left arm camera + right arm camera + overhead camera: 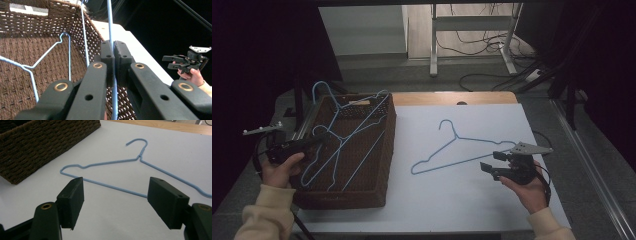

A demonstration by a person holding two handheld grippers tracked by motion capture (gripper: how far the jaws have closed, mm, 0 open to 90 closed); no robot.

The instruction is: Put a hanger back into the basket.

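My left gripper point(319, 140) point(114, 46) is shut on the wire of a blue hanger point(109, 20), which runs up between its pads over the brown wicker basket point(362, 192) point(30, 25). Other blue hangers point(342, 145) point(69, 57) lie tangled in the basket, some leaning over its far rim. A single blue hanger point(462, 160) point(110, 162) lies flat on the white tabletop point(462, 200). Over the lower bar of that hanger, at its right end, my right gripper point(492, 161) point(115, 181) is open with nothing between its jaws. It also appears far off in the left gripper view point(172, 62).
The basket point(37, 145) takes up the left of the table. A wooden strip point(452, 97) runs along the table's far edge. Behind it stand a white desk frame point(434, 40) and cables on the floor point(482, 45). A metal rail point(592, 170) borders the right side.
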